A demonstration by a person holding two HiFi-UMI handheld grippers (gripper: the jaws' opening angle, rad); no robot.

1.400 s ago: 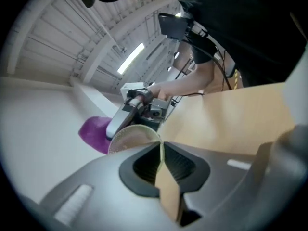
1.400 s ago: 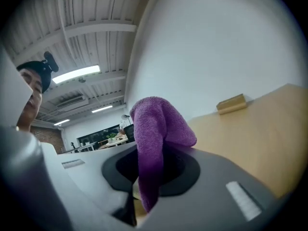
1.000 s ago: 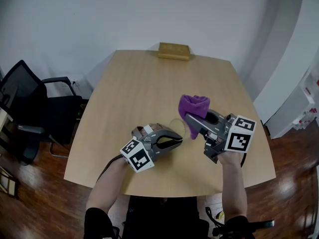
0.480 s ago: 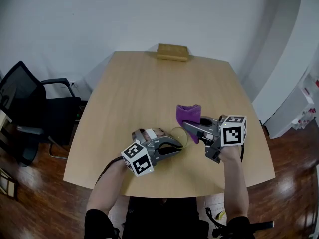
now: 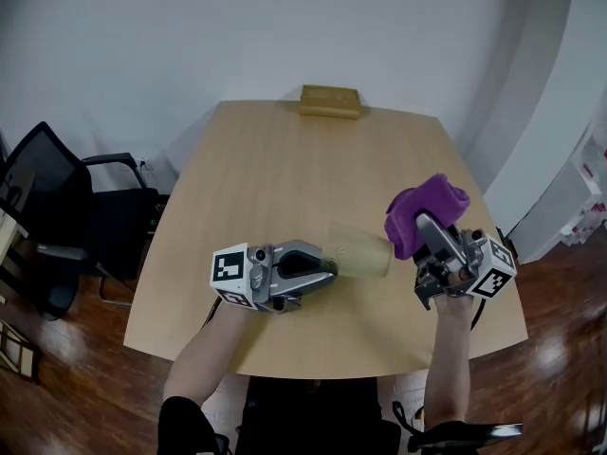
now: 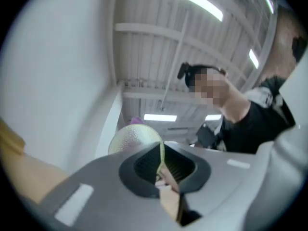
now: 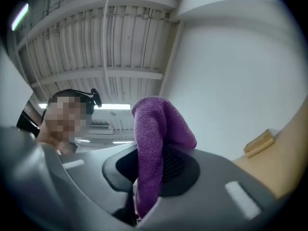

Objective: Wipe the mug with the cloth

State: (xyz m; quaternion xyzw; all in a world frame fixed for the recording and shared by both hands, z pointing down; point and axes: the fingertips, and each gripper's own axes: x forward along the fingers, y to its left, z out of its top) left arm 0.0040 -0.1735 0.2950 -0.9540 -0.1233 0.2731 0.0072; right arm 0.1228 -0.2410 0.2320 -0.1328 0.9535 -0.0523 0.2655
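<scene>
**Mug held sideways, cloth close by**

Mug (image 5: 361,251) hung on its side over the table (image 5: 285,159), between the two grippers. It was pale yellow-green and see-through, with a pebbled skin (plain in the left gripper view). The left gripper (image 5: 325,269) had its jaws almost together, pinching the mug's thin wall. The right gripper (image 5: 418,224) had its jaws clamped on a folded purple cloth (image 5: 427,209), which stood just beside the mug's other end.
</scene>
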